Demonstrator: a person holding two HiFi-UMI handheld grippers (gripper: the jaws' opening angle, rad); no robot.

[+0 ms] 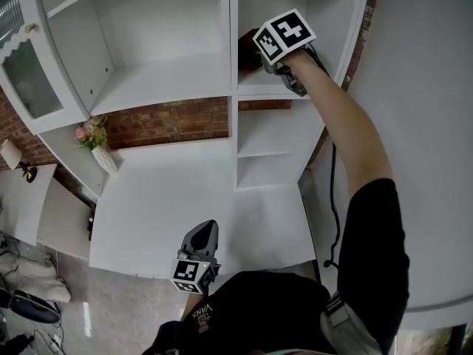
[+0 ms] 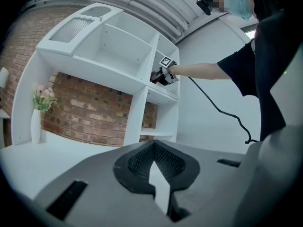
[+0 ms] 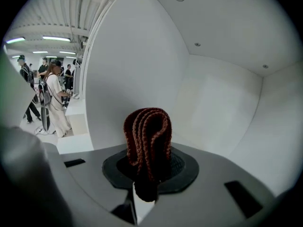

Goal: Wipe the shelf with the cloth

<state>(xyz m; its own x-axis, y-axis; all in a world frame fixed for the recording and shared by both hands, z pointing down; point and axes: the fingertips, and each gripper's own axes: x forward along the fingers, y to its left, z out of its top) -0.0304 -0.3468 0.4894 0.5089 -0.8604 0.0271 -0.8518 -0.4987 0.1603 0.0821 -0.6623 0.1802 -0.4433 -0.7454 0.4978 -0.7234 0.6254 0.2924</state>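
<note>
Head view: right gripper (image 1: pixel 256 53) reaches into the upper right compartment of the white shelf (image 1: pixel 166 80), with a dark red cloth (image 1: pixel 247 50) at its tip, just above that compartment's board. Left gripper (image 1: pixel 202 231) hangs low, well in front of the shelf, over the white table (image 1: pixel 140 205). A vase (image 1: pixel 103 159) with flowers stands at the shelf's left end. Left gripper view: fingers pressed together at the tips, nothing between them, pointing toward the shelf. The right gripper and cloth show far off in the same upper right compartment. Right gripper view: fingers clamped on the folded knitted cloth, which sticks up between them. White compartment walls lie ahead and to the right, and I can't tell if the cloth touches them. People (image 3: pixel 49 103) stand beyond the shelf's left edge.
</note>
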